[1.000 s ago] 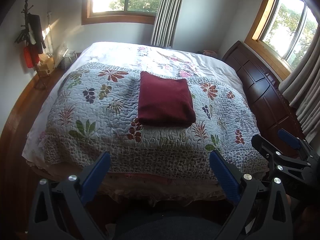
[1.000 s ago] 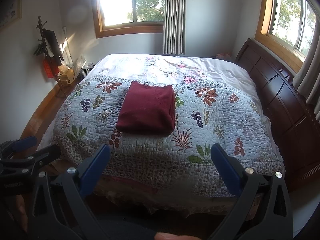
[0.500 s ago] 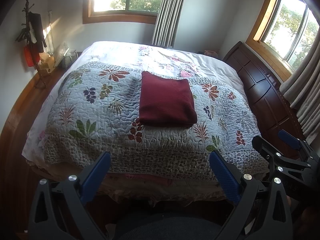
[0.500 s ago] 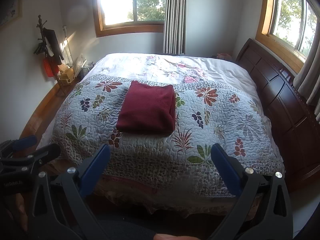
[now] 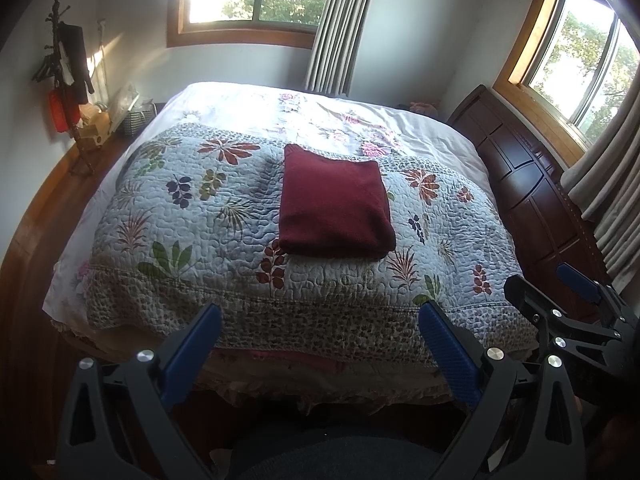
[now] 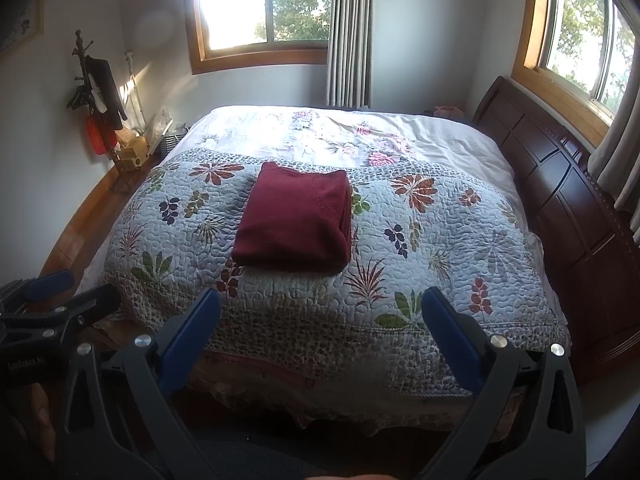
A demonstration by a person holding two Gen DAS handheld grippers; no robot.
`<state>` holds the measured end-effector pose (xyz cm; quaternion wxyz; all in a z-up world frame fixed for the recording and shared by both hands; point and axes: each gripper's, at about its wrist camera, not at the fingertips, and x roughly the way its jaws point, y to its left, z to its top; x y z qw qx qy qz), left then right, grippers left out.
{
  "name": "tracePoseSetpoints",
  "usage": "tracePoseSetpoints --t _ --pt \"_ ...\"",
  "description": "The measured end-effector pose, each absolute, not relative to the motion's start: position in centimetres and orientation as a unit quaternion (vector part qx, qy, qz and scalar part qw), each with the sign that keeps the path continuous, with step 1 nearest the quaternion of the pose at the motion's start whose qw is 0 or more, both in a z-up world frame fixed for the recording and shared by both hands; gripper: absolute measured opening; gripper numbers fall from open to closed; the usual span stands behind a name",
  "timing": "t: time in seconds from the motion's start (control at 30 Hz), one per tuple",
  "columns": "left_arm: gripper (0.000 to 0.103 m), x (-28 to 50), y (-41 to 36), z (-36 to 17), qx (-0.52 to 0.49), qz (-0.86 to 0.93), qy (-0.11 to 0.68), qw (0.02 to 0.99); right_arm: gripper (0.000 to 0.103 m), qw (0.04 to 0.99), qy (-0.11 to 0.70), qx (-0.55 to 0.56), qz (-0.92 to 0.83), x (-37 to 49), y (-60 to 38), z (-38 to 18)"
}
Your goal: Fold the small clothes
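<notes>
Bedroom with two wood-framed windows and grey curtains, seen from the left wrist: a floral quilted bedspread is covering the near part of a wide bed, and a dark wooden headboard is running along its right side. A folded dark-red knit garment is lying flat near the middle of the quilt, forming a neat rectangle with its longer side running away from the camera. The left gripper is hovering off the near edge of the bed, blue-padded jaws standing wide apart and holding nothing. The garment is sitting ahead of and above the gap between the jaws, well apart from them, roughly centred. The right gripper is showing at the right border, its spread hard to judge from this angle.

Right wrist view, same bed: the garment is lying ahead and left of centre, its stacked fold edges showing along its right side. The right gripper's jaws are likewise standing wide apart and empty, well short of the cloth. The left gripper is showing at the left border, low.

Judgement: the garment is looking fully folded; neither gripper is touching it. The left gripper is appearing better lined up, should any further reach straight ahead be wanted.
</notes>
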<state>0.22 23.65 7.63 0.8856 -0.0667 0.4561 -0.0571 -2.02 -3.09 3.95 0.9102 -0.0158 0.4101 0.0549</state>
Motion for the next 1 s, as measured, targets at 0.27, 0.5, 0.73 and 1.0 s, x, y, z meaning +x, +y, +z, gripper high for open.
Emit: tracePoseSetpoints --t 0.27,0.5,0.73,1.0 --pt "0.099 0.9 23.7 7.4 -0.066 -0.058 0.458 0.885 0.1 0.91 0.411 -0.016 0.056 -1.8 -3.2 3.9" --pt "0.099 1.3 23.5 7.4 -0.065 -0.058 0.458 0.884 0.1 0.909 0.413 -0.016 0.058 -0.8 -3.5 3.6" --pt "0.099 1.4 23.5 7.3 -0.065 -0.057 0.46 0.884 0.1 0.908 0.414 -0.017 0.059 -0.7 -3.5 3.6" --pt "0.099 1.7 23.5 7.3 -0.065 -0.058 0.461 0.883 0.1 0.907 0.416 -0.018 0.059 -0.1 -3.5 3.4"
